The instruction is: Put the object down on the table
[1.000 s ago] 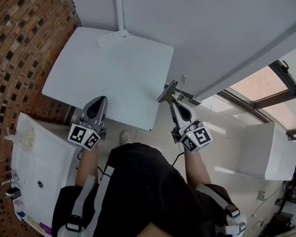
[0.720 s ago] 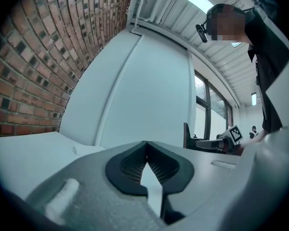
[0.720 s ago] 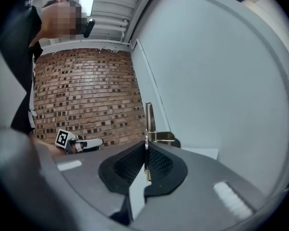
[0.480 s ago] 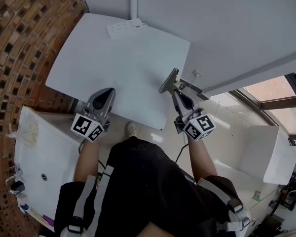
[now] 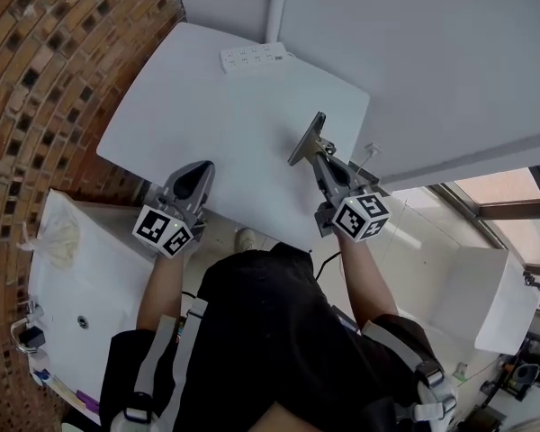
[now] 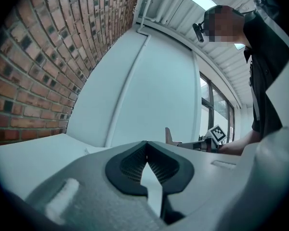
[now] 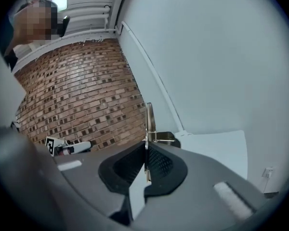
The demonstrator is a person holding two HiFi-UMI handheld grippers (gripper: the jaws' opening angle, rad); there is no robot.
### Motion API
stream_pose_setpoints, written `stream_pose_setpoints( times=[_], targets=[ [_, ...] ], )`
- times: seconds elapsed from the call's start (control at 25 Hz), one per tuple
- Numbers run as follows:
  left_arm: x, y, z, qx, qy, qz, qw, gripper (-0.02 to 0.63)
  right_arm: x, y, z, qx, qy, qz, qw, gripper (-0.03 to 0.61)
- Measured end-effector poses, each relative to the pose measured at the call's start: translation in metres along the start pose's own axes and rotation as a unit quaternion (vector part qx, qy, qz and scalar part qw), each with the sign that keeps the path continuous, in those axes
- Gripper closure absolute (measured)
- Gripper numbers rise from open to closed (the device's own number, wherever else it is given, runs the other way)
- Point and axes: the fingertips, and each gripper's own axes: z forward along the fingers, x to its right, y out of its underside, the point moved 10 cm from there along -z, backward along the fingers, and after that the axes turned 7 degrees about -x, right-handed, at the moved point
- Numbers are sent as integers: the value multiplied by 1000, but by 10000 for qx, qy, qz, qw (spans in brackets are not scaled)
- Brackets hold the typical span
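The white table (image 5: 225,115) stands against the wall. My right gripper (image 5: 322,157) is shut on a thin flat metal piece (image 5: 308,139), held on edge above the table's right part. In the right gripper view the metal piece (image 7: 149,119) stands upright out of the closed tips of my right gripper (image 7: 146,146), with a small bracket at its base. My left gripper (image 5: 201,168) hovers at the table's near left edge. Its tips (image 6: 145,143) meet with nothing between them. The left gripper view also shows the metal piece (image 6: 169,134) off to the right.
A white power strip (image 5: 256,56) lies at the table's far edge by the wall. A brick wall (image 5: 63,79) runs along the left. A white sink unit (image 5: 81,268) sits at the lower left. A window (image 5: 513,223) is to the right.
Both grippers have moved forward over the table. The right one, still holding the metal piece, has gone from beyond the table's right corner to above its surface.
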Motion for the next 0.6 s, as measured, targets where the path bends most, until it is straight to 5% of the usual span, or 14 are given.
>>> stream_pose_setpoints(
  times=[0.4, 0.6],
  targets=[
    [-5, 21, 35, -275, -40, -6, 9996, 614, 38, 14, 65, -767, -267, 784, 9936, 572],
    [-2, 28, 41, -440, -78, -75, 9990, 614, 58, 31, 100, -1220, -503, 1878, 9733, 572]
  ],
)
